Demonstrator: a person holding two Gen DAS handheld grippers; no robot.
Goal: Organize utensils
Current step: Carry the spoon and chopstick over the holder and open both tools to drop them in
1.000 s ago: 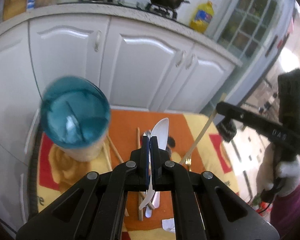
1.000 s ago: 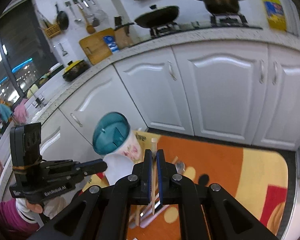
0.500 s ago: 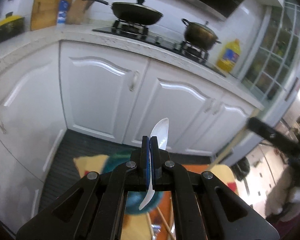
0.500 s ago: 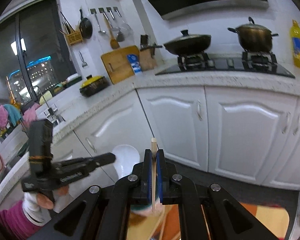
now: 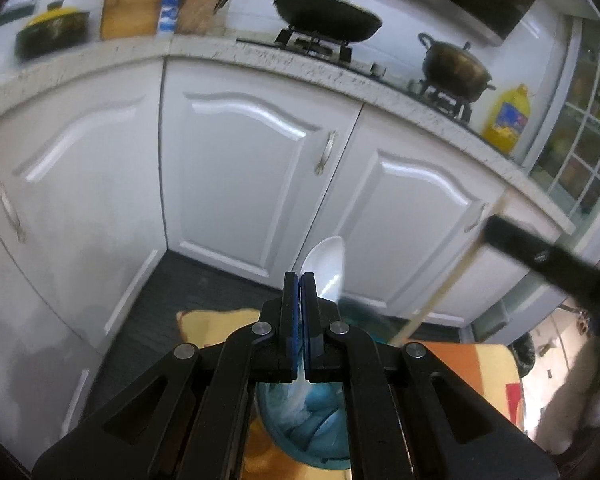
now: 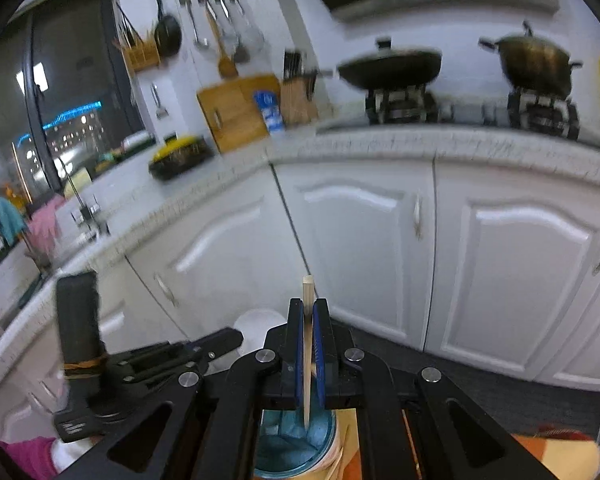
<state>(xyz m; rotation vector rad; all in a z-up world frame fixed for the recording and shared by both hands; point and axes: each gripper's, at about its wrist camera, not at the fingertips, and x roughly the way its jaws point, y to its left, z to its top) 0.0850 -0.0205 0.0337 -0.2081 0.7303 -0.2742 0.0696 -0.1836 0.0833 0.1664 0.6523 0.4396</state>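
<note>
The biggest thing in play is the teal-mouthed utensil holder (image 5: 312, 436), which stands on the orange and yellow mat (image 5: 460, 364) on the kitchen floor, directly under both tools. It looks light and narrow, so a utensil that strikes its rim rather than its opening could tip it or knock it over.

Next is the left gripper (image 5: 300, 330), clenched on the handle of a white spoon (image 5: 328, 268) whose bowl points up and away while the handle end hangs toward the holder's mouth. In the left wrist view the handle end appears over the opening, but blur makes it hard to tell how well it is centred. Letting go off-centre would likely send the spoon onto the mat.

The right gripper (image 6: 307, 344) is clamped on a single wooden chopstick (image 6: 307, 336), held nearly upright with its lower tip just above or just inside the teal opening. A thin stick pinched at one point can pivot in the pads, so a tilt at release may make it skid off the rim.

The smallest hazard is crowding: both tools aim at the same small mouth and sit close together, so they could bump, or the chopstick and spoon could cross and jam.
</note>
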